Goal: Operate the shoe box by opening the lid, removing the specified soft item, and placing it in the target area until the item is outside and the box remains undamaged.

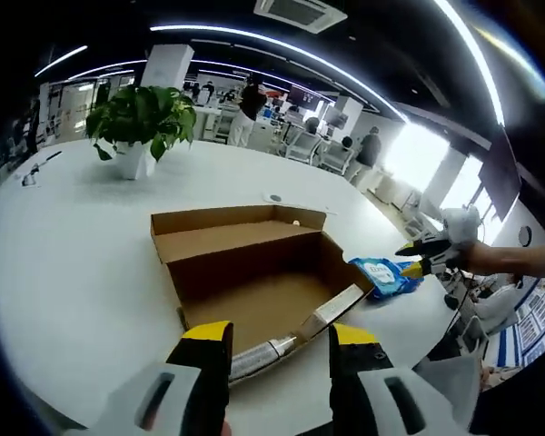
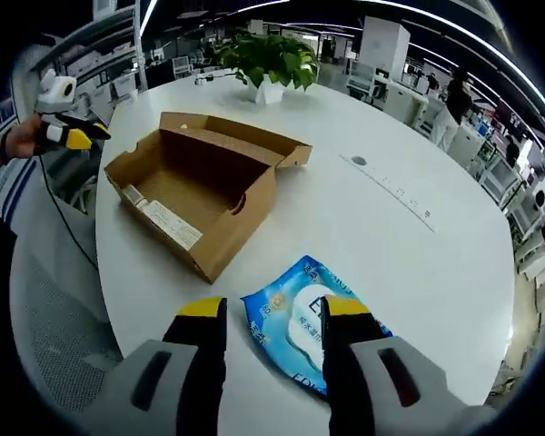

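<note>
left gripper view: left gripper [image 1: 279, 350] is spread open, gripping nothing, just in front of the open brown cardboard shoe box [image 1: 254, 282]. box is empty, lid folded back. risk: a jaw could catch and crush the near box wall.
right gripper view: right gripper [image 2: 274, 318] is open, jaws astride the blue soft wipes pack [image 2: 302, 320], which lies flat on the round white table [image 2: 418, 245] beside the box, already outside it. glossy, slightly crinkled.

Shoe box [image 1: 254, 272] lies open on white table [image 1: 73, 272], lid flap folded back, interior bare. Left gripper [image 1: 277, 350] at box's near edge, jaws apart. Blue wipes pack [image 1: 383, 275] just beside box's right corner; right gripper [image 1: 420, 257] at the pack. Potted plant [image 1: 143, 127] well beyond box.
</note>
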{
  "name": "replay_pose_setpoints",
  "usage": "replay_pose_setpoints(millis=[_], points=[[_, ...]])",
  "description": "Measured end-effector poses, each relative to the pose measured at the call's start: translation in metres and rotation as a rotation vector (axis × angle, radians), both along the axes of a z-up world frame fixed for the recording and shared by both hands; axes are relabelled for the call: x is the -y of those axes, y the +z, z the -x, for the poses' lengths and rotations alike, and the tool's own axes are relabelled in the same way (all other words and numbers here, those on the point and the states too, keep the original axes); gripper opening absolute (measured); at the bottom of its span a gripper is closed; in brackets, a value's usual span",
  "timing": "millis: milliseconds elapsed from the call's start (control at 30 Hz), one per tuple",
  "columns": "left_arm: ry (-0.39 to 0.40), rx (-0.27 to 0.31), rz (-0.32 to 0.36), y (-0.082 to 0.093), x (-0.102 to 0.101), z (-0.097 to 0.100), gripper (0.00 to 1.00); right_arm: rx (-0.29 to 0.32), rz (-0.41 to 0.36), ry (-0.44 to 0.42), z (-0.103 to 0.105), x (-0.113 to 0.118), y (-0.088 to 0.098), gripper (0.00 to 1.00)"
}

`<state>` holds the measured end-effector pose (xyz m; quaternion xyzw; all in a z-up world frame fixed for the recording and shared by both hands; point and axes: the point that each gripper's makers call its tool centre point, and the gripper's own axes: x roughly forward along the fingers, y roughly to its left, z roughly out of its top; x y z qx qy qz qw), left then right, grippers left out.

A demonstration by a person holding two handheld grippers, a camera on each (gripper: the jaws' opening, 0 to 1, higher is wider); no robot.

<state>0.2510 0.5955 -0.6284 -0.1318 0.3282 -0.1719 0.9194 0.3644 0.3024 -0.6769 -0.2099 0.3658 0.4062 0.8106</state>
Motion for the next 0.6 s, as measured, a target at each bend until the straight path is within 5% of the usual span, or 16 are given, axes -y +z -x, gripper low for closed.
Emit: replay_pose_setpoints(millis=[600], points=[[0.053, 0.005, 0.033, -0.004, -0.004, 0.011, 0.43, 0.000, -0.003, 0.145, 0.003, -0.072, 0.003, 0.37]])
